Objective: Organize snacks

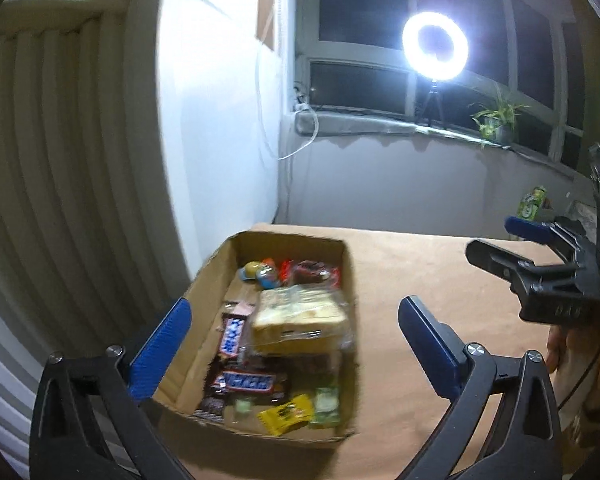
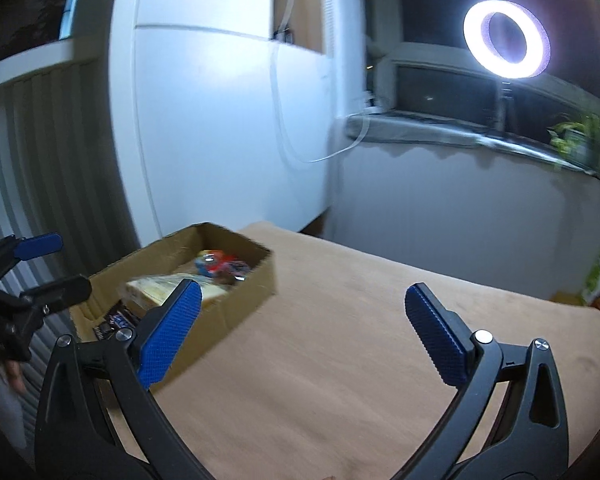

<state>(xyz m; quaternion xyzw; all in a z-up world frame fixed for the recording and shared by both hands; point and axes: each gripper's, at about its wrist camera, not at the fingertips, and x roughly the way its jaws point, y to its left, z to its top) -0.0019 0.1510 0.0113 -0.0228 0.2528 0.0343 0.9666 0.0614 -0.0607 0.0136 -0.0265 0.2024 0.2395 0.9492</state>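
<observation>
The cardboard box (image 1: 276,320) sits at the far left corner of the table (image 1: 440,280), its long side running along the left edge; the snacks are all inside it, so they cannot roll away. A big yellow packet (image 1: 300,316) lies in the middle of the box; two chocolate bars (image 1: 236,336) lie beside and in front of it; a small yellow sweet (image 1: 286,414) rests near the front wall; little round treats (image 1: 260,272) are bunched at the far end.

The left gripper (image 1: 296,344) hangs over the box with its blue fingers (image 1: 162,350) spread wide and nothing between them; I think it is wide so it can fit around a snack. The right gripper (image 2: 300,332) is wide open too and holds nothing; it waits over the bare table.

The right side of the table has lots of open room for laying snacks out; the box walls are tall, so a snack must be lifted up and over the edge. A green packet (image 1: 534,202) stands past the far right corner; a ring light (image 1: 436,46) shines from the window sill.
</observation>
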